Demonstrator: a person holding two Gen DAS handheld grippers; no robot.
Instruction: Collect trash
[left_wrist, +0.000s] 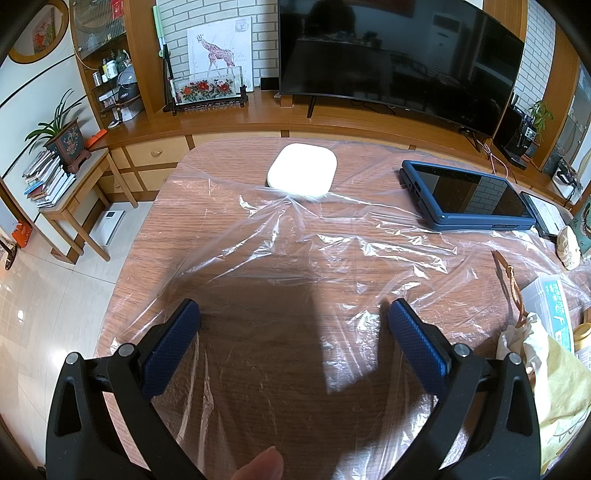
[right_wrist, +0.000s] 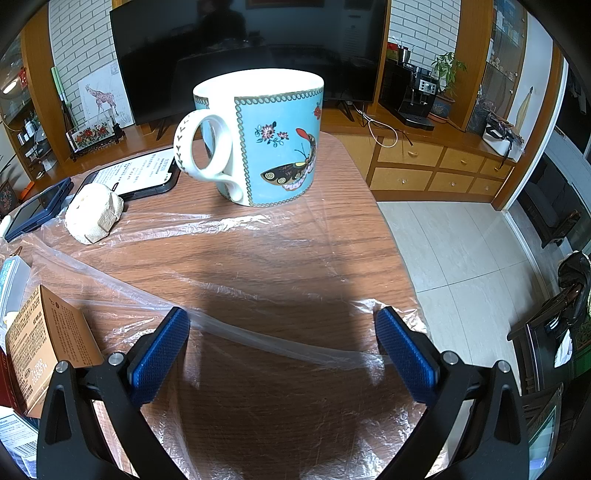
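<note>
My left claw (left_wrist: 293, 317) and right claw (right_wrist: 282, 325) were both spread wide, holding nothing. The clear plastic bag (left_wrist: 295, 236) lay flat on the table (left_wrist: 221, 173), its long axis running left to right.

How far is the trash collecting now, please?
Nothing looks collected yet. Both the left gripper and right gripper are open and hold nothing, hovering over the clear plastic sheet spread on the table. Likely left: the sheet itself and the crumpled white wad beside the mug.
</note>
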